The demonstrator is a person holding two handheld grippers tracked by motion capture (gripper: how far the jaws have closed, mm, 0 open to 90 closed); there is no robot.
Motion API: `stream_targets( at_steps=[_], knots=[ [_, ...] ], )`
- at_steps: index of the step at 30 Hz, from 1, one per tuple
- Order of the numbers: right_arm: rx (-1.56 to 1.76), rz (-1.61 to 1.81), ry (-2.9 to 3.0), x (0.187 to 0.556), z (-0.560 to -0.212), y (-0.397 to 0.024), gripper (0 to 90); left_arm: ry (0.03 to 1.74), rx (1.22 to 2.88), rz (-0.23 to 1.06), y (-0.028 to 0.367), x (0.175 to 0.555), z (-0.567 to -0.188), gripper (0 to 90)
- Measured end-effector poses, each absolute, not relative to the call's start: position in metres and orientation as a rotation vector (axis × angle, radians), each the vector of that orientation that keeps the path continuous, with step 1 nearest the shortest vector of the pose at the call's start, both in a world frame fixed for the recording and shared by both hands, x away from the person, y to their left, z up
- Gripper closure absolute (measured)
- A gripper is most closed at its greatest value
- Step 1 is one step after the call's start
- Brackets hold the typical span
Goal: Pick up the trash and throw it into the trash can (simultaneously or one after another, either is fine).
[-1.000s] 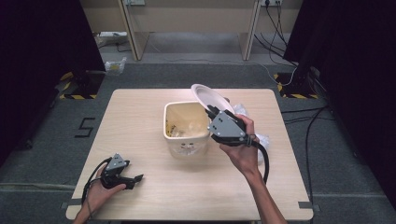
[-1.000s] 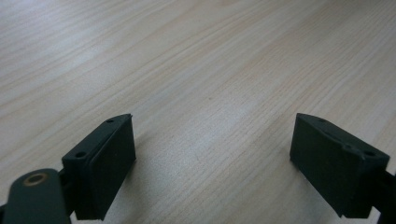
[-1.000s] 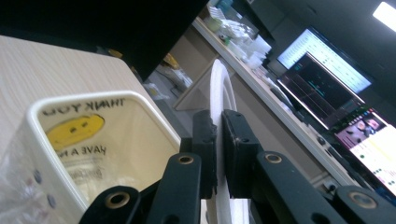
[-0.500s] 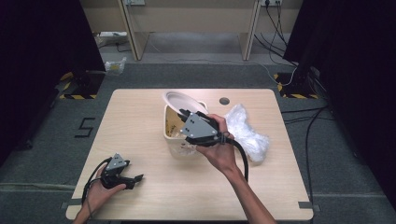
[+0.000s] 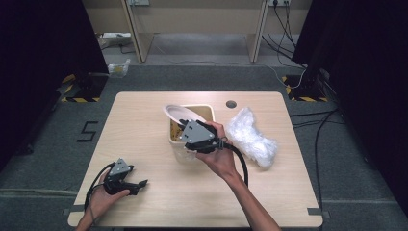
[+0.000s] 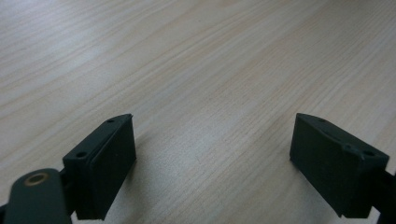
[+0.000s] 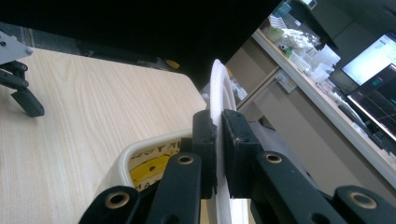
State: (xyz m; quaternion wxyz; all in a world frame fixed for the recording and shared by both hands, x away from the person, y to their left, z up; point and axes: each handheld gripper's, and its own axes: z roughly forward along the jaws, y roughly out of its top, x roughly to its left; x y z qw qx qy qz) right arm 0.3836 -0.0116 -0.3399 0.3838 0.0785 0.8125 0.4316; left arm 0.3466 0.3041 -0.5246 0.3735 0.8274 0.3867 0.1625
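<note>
So the right claw (image 5: pixel 185 126) is pinching a white plate (image 5: pixel 179 114) by its rim, both pads pressed flat against the thin edge. In the right gripper view you can see the plate (image 7: pixel 218 88) standing on edge, squeezed between the two black jaws of the claw (image 7: pixel 215 154), with its rim sticking up past them. The plate is hanging tilted over the open top of a cream bin (image 5: pixel 177 142) that is sitting near the middle of the table (image 5: pixel 144 115); the bin's rim (image 7: pixel 140 151) and something yellow inside are showing just below the jaws. Whether the plate is touching the bin, I can't tell.

The left claw (image 5: pixel 139 184) is resting down at the near left corner of the table, well apart from the bin, jaws spread wide with nothing but bare wood (image 6: pixel 210 93) between them.

A crumpled clear plastic bag (image 5: pixel 250 137) is lying on the table just to the right of the bin.
</note>
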Motion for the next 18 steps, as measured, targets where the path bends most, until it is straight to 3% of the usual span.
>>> stream_targets(
  at_steps=[18],
  knots=[
    [0.259,1.102,2.136,0.394,-0.359,-0.007,83.8,0.990,2.120,0.415,0.304,0.347,-0.525,13.2]
  ],
)
